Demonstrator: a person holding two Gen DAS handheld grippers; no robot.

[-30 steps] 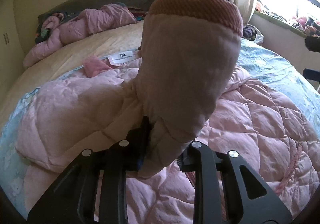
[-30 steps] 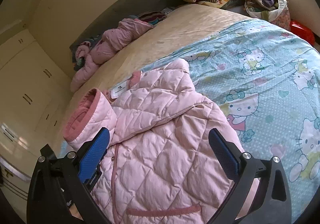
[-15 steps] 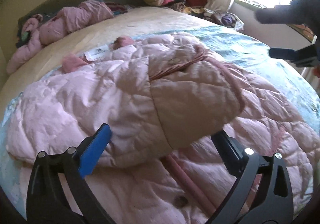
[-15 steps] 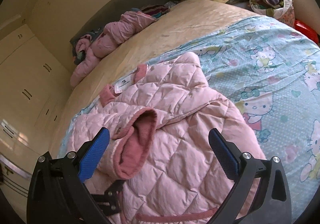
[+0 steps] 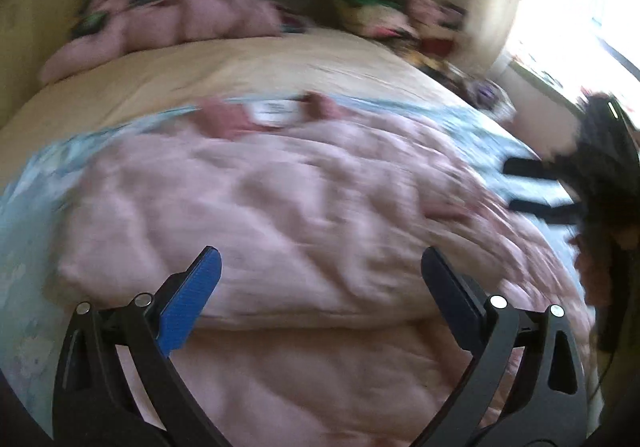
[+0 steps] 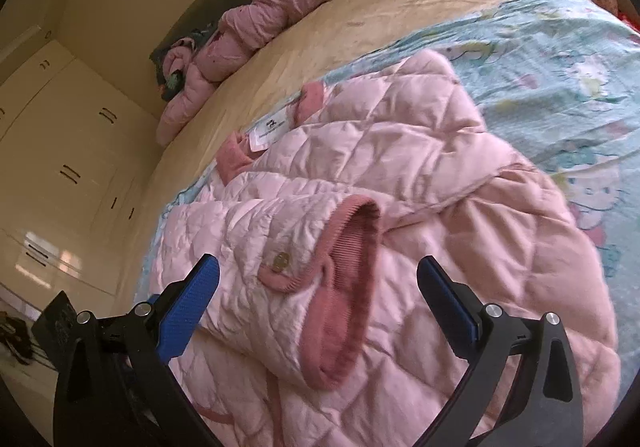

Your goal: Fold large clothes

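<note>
Both tongs gape wide and empty: left tongs [image 5: 320, 279] have just been opening, nothing between them; right tongs [image 6: 318, 287] hover over the pink quilted jacket [image 6: 400, 175] on the bed [image 6: 400, 7]; its sleeve cuff [image 6: 344, 287], folded across toward 6 o'clock, may spring back; puffy padding resists creasing.

white neck label [image 6: 269, 126], print unreadable

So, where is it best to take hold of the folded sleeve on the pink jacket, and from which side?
Probably at the ribbed cuff, where the sleeve ends across the pink jacket. Its thick, raised rim gives the pads something firm to pinch. Come from above with the open right gripper, which already straddles it.
</note>
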